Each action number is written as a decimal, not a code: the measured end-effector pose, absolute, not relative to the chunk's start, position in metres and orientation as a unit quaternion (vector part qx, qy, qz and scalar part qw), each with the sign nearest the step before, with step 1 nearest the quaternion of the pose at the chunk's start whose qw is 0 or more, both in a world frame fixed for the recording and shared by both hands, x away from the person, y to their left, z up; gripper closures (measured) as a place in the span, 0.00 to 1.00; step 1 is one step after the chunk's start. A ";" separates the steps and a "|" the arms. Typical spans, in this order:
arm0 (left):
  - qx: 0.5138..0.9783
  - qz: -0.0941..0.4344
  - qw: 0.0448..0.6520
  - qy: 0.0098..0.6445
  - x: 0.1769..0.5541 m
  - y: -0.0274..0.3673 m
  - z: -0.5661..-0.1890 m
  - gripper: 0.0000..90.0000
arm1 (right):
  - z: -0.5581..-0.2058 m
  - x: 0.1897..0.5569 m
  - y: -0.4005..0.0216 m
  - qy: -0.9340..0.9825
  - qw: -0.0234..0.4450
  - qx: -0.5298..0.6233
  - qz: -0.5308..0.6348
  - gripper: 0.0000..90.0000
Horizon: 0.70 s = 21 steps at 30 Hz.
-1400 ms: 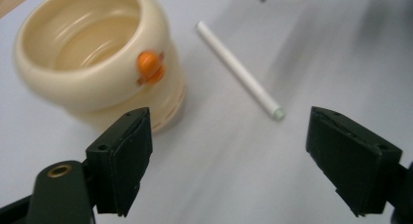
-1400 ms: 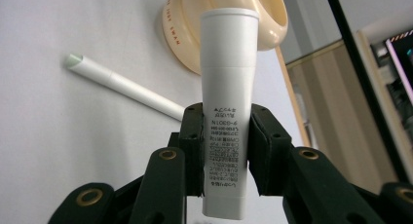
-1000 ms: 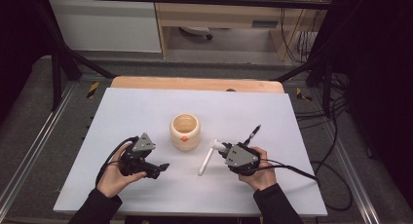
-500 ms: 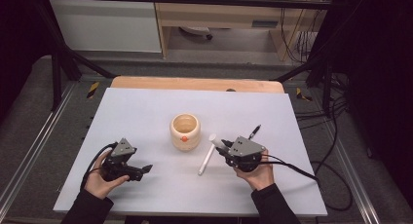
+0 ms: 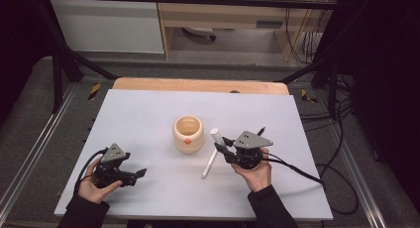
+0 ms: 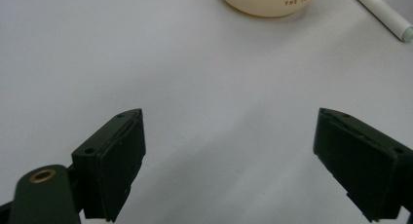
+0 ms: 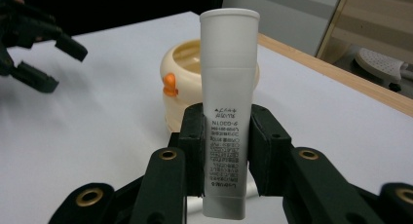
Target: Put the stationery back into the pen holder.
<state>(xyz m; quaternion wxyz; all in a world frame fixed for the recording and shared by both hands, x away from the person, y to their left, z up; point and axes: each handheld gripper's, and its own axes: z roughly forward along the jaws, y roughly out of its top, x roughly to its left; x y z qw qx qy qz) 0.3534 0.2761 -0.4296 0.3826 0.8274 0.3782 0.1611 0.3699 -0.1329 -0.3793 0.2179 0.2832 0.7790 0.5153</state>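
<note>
My right gripper [image 5: 224,145] [image 7: 226,121] is shut on a white squeeze tube [image 5: 216,135] [image 7: 229,87], which stands cap-up between the jaws with small black print facing the camera. Just beyond it sits a cream cup [image 5: 188,133] [image 7: 181,83] [image 6: 265,1] with an orange knob. A slim white stick [image 5: 208,164] [image 6: 382,10] lies on the table below the tube. My left gripper [image 5: 140,173] [image 6: 231,118] [image 7: 44,48] is at the near left of the table, its jaws wide open over bare tabletop with nothing between them.
The white tabletop [image 5: 148,114] has a wooden strip [image 5: 198,85] along its far edge. Cables [image 5: 297,171] trail from the right gripper off to the right. Metal frame rails [image 5: 29,153] run along both sides of the table.
My left gripper has moved left and nearer the front edge, away from the cup. The right gripper has stayed almost where it was, with the tube in it.
</note>
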 end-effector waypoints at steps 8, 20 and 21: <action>0.826 0.162 0.381 0.383 0.354 0.278 -0.433 0.13 | -0.373 0.379 -0.123 0.753 0.209 0.319 0.537 0.78; 0.823 0.161 0.385 0.386 0.353 0.280 -0.431 0.13 | -0.358 0.396 -0.102 0.723 0.202 0.340 0.567 0.78; 0.823 0.161 0.386 0.386 0.353 0.280 -0.431 0.13 | -0.357 0.398 -0.099 0.720 0.201 0.342 0.569 0.78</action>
